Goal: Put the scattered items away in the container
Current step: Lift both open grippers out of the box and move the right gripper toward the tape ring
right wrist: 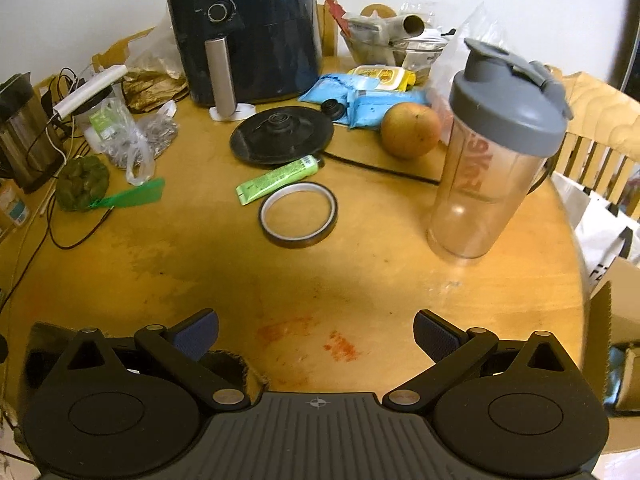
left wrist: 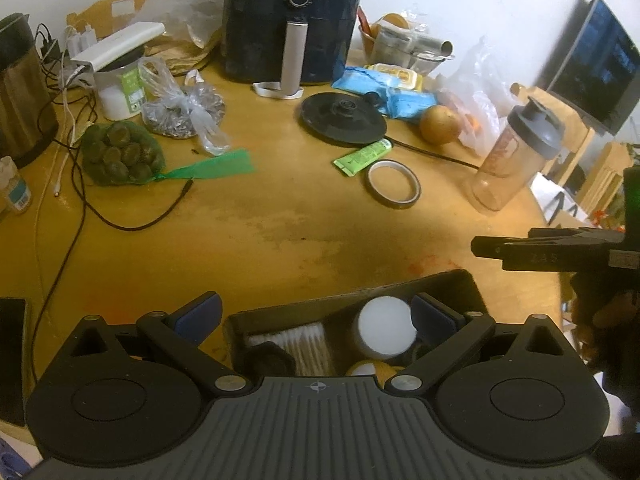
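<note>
One dark blue air fryer (right wrist: 244,32) at upper centre, with two round dials. One flat black round kettle base (right wrist: 281,136). One green tube (right wrist: 277,179). One brown tape ring (right wrist: 298,214). One clear shaker bottle with grey lid (right wrist: 494,152). One round yellow-brown fruit (right wrist: 410,130). Two open grippers.

Dim, warm yellow indoor light. Broad soft shadow across table (right wrist: 320,280) centre in both views. Strong fisheye bending and dark vignette at corners. Slight blur throughout; faint glare on shaker bottle (right wrist: 492,152).
</note>
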